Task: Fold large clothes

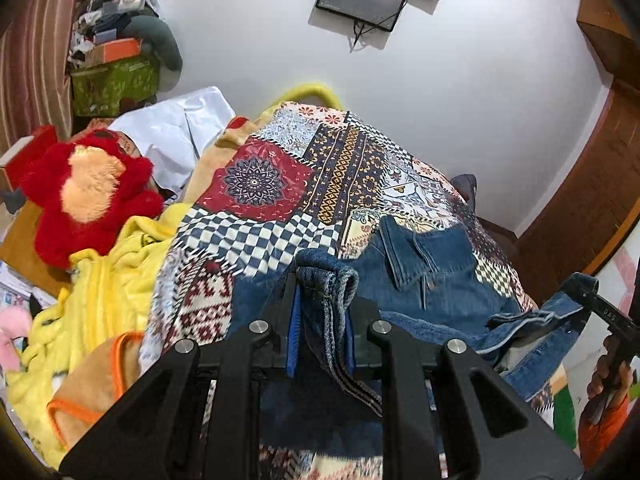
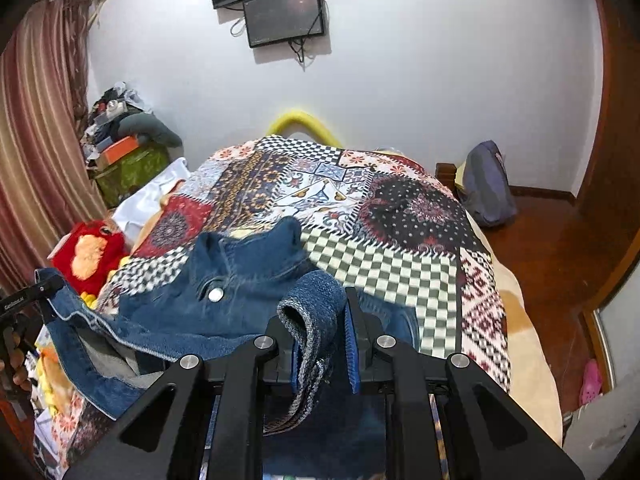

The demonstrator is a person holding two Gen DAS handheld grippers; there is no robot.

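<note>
A blue denim jacket (image 1: 432,280) lies on a bed with a patchwork cover (image 1: 280,184), collar towards the wall. My left gripper (image 1: 322,300) is shut on a folded edge of the jacket, held above the bed. My right gripper (image 2: 320,320) is shut on another bunched edge of the jacket (image 2: 240,276). The right gripper also shows at the right edge of the left wrist view (image 1: 592,300), denim hanging from it. The left gripper shows at the left edge of the right wrist view (image 2: 28,296).
A red plush toy (image 1: 84,196), a yellow blanket (image 1: 108,288) and a white garment (image 1: 176,128) lie left of the jacket. Cluttered boxes (image 2: 128,152) stand by the curtain. A grey bag (image 2: 488,188) sits on the wooden floor at right. Screens (image 2: 284,16) hang on the wall.
</note>
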